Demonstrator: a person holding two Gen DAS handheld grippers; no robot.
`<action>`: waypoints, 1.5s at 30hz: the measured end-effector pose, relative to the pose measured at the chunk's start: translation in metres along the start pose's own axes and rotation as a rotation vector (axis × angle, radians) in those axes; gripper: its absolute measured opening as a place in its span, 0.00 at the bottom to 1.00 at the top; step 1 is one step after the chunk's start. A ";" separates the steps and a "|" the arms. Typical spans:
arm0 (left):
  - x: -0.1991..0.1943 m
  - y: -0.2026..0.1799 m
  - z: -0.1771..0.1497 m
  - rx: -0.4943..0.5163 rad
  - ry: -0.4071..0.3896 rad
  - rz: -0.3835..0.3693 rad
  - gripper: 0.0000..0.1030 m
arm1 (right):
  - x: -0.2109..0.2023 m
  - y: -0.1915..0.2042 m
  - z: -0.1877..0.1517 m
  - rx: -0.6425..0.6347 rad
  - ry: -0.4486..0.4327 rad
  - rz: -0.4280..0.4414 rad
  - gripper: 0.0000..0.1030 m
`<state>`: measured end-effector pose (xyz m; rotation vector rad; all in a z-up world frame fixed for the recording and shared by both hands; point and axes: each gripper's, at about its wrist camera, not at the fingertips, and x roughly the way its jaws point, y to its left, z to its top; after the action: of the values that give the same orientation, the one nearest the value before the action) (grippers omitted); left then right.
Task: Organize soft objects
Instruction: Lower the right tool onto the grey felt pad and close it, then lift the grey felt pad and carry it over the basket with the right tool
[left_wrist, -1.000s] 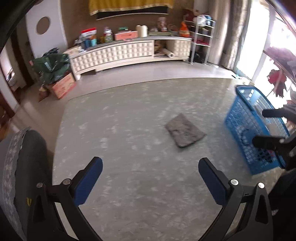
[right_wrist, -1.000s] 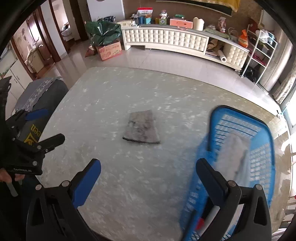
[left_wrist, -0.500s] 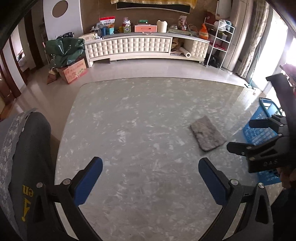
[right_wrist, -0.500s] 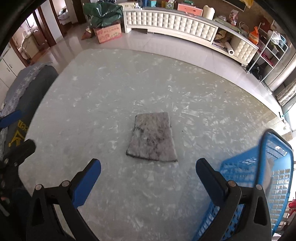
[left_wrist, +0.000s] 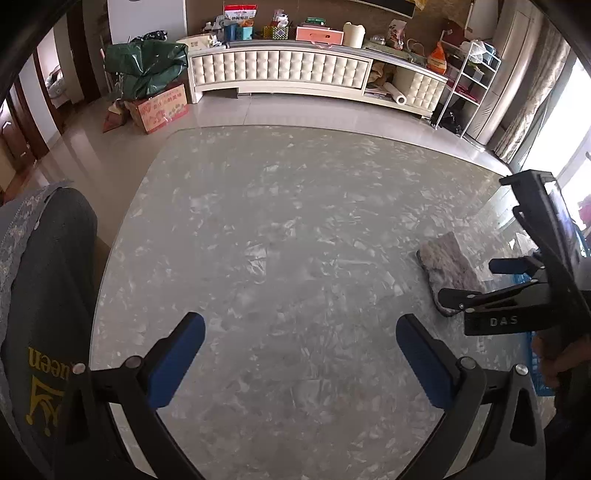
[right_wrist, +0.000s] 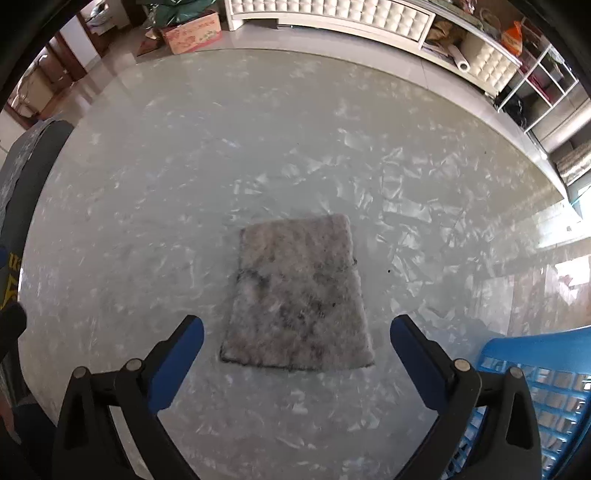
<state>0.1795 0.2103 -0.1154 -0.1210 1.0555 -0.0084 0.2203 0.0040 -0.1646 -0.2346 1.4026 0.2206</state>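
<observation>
A folded grey fuzzy cloth (right_wrist: 297, 295) lies flat on the marbled glass table (right_wrist: 184, 166). My right gripper (right_wrist: 296, 354) is open and empty, hovering over the cloth's near edge with a finger on each side. A blue plastic basket (right_wrist: 546, 387) stands at the lower right of the right wrist view. In the left wrist view the cloth (left_wrist: 448, 266) lies at the right, partly behind the right gripper (left_wrist: 476, 280). My left gripper (left_wrist: 300, 356) is open and empty over bare table, left of the cloth.
A dark cushioned chair back (left_wrist: 40, 295) stands at the table's left edge. Beyond the table are a long white cabinet (left_wrist: 280, 72), a cardboard box (left_wrist: 159, 107) with a green bag, and a white wire shelf (left_wrist: 469, 88).
My right gripper has moved from beside the basket to over the cloth, which now sits between its fingers. My left gripper has swung left, so the cloth and basket slid to the right.
</observation>
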 end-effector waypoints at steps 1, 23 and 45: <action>0.000 0.000 0.000 0.002 -0.003 -0.002 1.00 | 0.003 -0.002 0.000 0.011 0.004 0.012 0.95; -0.006 -0.009 0.003 0.046 -0.035 -0.023 1.00 | -0.007 0.008 -0.020 -0.021 -0.050 0.071 0.15; -0.070 -0.093 -0.001 0.144 -0.103 -0.076 1.00 | -0.146 -0.049 -0.100 -0.024 -0.240 0.176 0.15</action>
<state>0.1490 0.1226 -0.0452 -0.0304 0.9436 -0.1451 0.1175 -0.0741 -0.0344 -0.0999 1.1829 0.3976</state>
